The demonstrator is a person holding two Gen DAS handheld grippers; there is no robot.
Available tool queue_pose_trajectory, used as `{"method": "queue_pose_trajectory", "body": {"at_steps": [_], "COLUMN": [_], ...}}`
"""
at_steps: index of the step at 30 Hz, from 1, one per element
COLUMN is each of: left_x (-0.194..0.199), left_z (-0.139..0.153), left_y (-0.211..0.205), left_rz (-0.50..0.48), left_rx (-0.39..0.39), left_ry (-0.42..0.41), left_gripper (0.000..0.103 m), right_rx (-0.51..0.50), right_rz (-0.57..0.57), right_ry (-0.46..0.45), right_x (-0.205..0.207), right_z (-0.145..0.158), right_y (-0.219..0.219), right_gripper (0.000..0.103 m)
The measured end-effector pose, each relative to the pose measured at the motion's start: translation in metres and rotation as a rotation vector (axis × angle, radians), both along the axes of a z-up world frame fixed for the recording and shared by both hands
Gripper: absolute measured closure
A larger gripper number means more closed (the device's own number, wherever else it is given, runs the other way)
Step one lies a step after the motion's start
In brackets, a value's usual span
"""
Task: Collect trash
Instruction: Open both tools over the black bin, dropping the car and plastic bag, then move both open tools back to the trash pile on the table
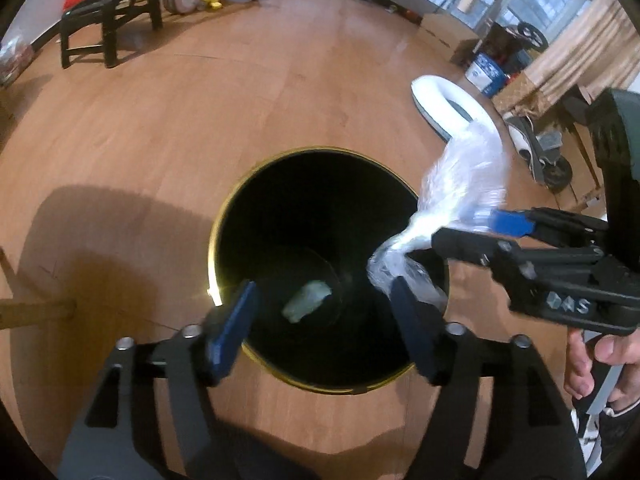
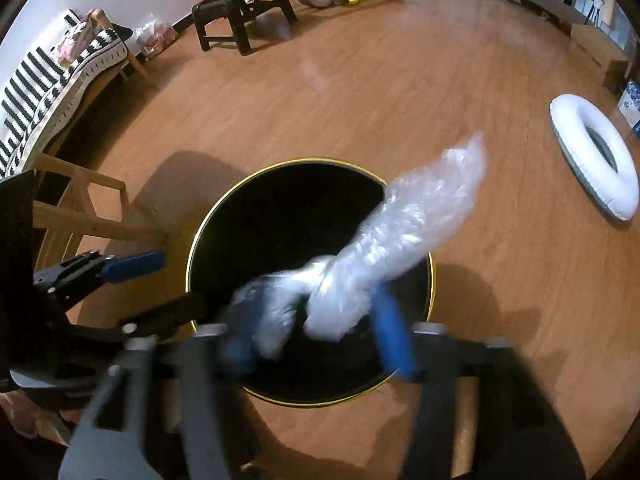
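A black round bin with a gold rim point(image 1: 214, 236) point(image 2: 191, 256) stands on the wood floor. A pale crumpled scrap point(image 1: 306, 300) lies at its bottom. My left gripper point(image 1: 324, 316) is open and empty over the bin's near edge. My right gripper point(image 2: 316, 332) point(image 1: 472, 228) hangs over the bin's right side with a crumpled clear plastic wrap point(image 2: 396, 232) point(image 1: 460, 184) between its fingers. Its jaws stand wide apart and blurred; the wrap looks loose between them. The left gripper also shows at the left of the right wrist view point(image 2: 160, 284).
A white ring cushion point(image 2: 592, 160) point(image 1: 444, 100) lies on the floor to the right. A black stool point(image 2: 244, 12) point(image 1: 108, 20) and pink weights stand at the back. A wooden chair frame point(image 2: 80, 216) stands left of the bin. A scooter point(image 1: 540, 148) is at far right.
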State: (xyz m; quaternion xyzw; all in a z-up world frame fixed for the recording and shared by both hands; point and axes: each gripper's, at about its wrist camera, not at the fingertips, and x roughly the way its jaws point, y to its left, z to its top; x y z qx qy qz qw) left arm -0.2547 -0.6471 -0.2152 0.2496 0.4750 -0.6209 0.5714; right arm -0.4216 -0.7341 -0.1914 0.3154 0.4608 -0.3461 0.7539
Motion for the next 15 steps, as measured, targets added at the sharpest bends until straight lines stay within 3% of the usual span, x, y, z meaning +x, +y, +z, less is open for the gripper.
{"method": "queue_pose_trajectory", "body": {"at_steps": [4,8,12,15], "left_x": [0.017,0.050,0.097,0.137], "left_z": [0.012,0.044,0.095,0.130], "left_y": [0.018,0.056,0.120,0.181], "left_rz": [0.052,0.142,0.285,0.410], "left_rx": [-0.023,-0.053,-0.102,-0.116], "left_ry": [-0.005,-0.042,-0.124,-0.196], "left_gripper": [0.028,0.022,0.012,0.011], "right_rx": [-0.008,-0.030,-0.120,-0.175], "right_rz": [0.019,0.034,0.137,0.243], "right_ry": [0.002,-0.012,-0.059,-0.140], "right_x": [0.007,0.021,0.075,0.132], "right_z": [0.004,0.024,0.081,0.128], "right_y": [0.007,0.017,0.048,0.088], "right_gripper": [0.034,0.034,0.032,0.027]}}
